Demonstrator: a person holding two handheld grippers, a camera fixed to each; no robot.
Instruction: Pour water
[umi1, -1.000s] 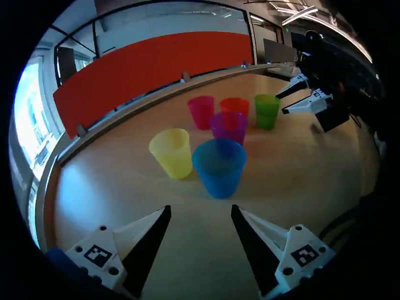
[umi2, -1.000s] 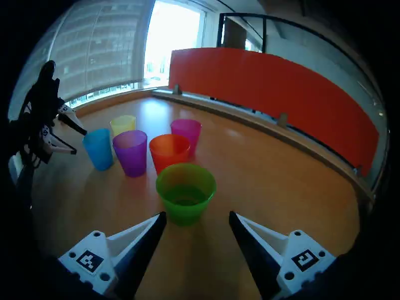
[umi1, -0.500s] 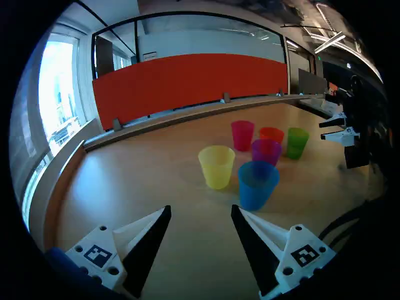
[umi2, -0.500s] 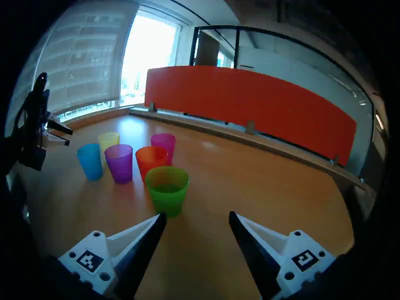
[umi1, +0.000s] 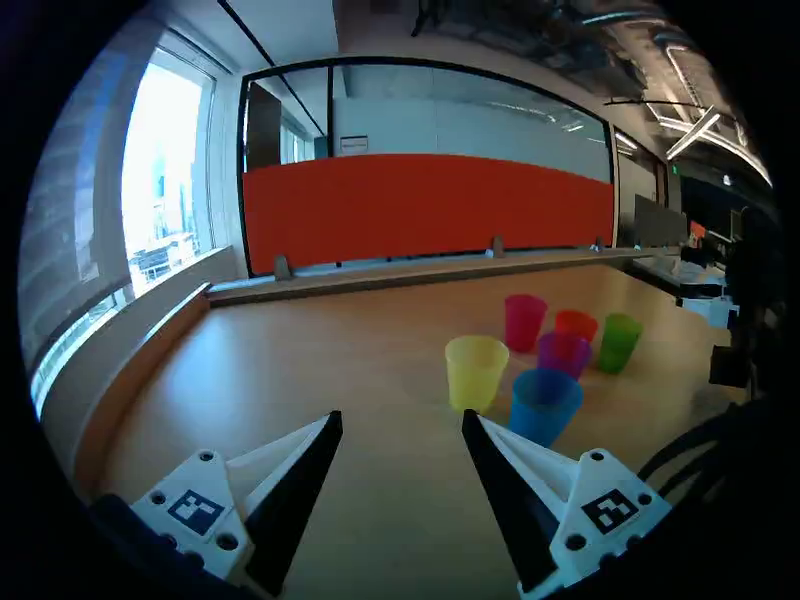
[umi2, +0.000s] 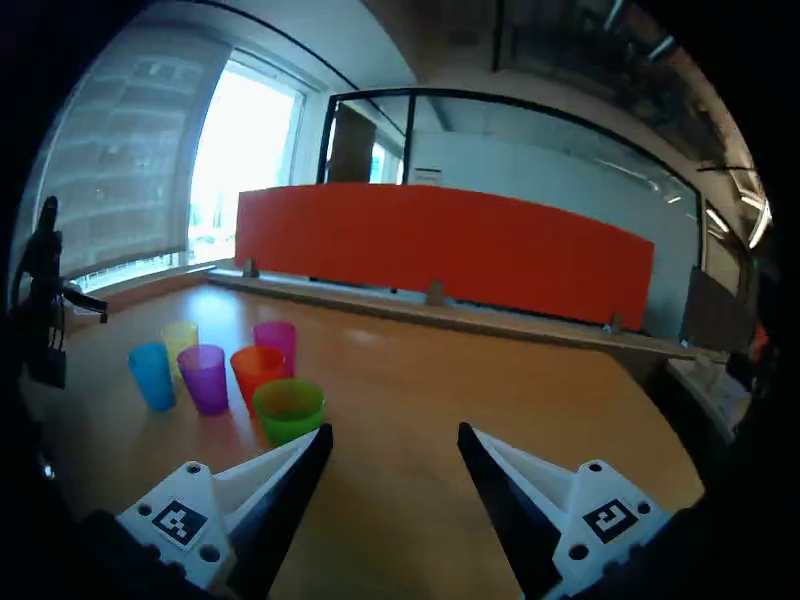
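Left fingers (umi1: 295, 475) and right fingers (umi2: 285, 485) are backing away from the cups (umi1: 543, 405) | both pairs are staying wide apart, holding nothing | cups are standing bunched together on the bench (umi1: 300, 370) | green cup (umi2: 288, 410) is sitting nearest the right fingers

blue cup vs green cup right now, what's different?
Colour: the blue cup is blue, the green cup green. Place: the blue cup stands nearest the left gripper, beside the yellow cup; the green cup stands nearest the right gripper, beside the orange cup. Shared: both upright, same tapered shape, on the table, neither gripped.
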